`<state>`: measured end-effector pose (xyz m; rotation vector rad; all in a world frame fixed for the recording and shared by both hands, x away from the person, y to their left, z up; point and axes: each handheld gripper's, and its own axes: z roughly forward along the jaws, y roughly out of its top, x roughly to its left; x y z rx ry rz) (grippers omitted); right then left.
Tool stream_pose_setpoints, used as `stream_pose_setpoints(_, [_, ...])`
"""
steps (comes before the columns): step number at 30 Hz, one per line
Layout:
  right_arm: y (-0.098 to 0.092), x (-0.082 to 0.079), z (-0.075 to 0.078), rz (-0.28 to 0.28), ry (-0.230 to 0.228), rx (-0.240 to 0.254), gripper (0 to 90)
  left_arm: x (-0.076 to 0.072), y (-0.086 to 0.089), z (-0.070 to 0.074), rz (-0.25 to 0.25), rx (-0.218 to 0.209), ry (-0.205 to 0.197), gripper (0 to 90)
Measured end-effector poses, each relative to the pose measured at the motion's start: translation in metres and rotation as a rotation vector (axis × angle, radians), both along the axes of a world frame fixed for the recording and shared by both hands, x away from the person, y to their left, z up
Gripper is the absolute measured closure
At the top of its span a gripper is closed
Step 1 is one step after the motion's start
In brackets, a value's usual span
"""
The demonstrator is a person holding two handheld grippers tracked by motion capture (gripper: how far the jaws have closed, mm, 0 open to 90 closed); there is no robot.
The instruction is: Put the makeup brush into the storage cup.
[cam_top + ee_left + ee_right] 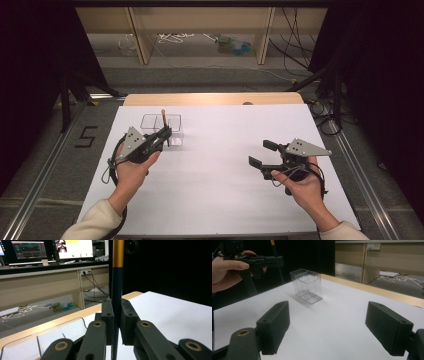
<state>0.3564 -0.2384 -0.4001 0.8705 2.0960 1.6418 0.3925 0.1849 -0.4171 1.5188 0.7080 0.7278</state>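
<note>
Clear plastic is what the little box (pixel 161 128) is made of, and it's sitting toward the far left of the white sheet (pixel 225 190) covering our bench (pixel 215 98). We're holding a pencil (pixel 117 285) upright in the left tongs (pixel 166 134), jaws squeezed tight on its dark shaft, orange end sticking up. In the high view the pencil is hanging right over the near edge of the box; we can't tell if the tip is touching it or already inside. From the right gripper view the box is showing dividers inside, and the left tongs are hovering just beside it with the pencil pointing down. Meanwhile we're keeping the right tongs (pixel 263 153) spread wide with nothing in them, resting well off to the right, near the sheet's right edge, aimed across at the box.
</note>
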Motion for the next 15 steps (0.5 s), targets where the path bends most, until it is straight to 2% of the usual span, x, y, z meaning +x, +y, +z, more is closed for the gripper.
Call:
stream_pose_setpoints(1, [0.0001, 0.0, -0.0001, 0.0, -0.002, 0.003, 20.4, -0.0001, 0.0004, -0.0001, 0.002, 0.0, 0.003, 82.7])
stream_pose_setpoints(2, [0.0003, -0.001, 0.0002, 0.007, 0.019, 0.006, 20.4, 0.0004, 0.0011, -0.0001, 0.002, 0.006, -0.001, 82.7])
stream_pose_setpoints(4, [0.0002, -0.0012, 0.0001, 0.006, 0.018, 0.005, 20.4, -0.0002, 0.001, -0.0004, 0.006, -0.005, 0.009, 82.7])
stream_pose_setpoints(10, [-0.0008, -0.0004, -0.0005, -0.003, -0.005, 0.008, 20.4, 0.0007, 0.0033, -0.0004, 0.015, -0.003, 0.003, 82.6])
stream_pose_setpoints(15, [-0.0006, -0.0017, -0.0009, -0.005, 0.007, 0.013, 20.4, 0.0024, 0.0054, -0.0004, 0.017, -0.004, -0.007, 82.7])
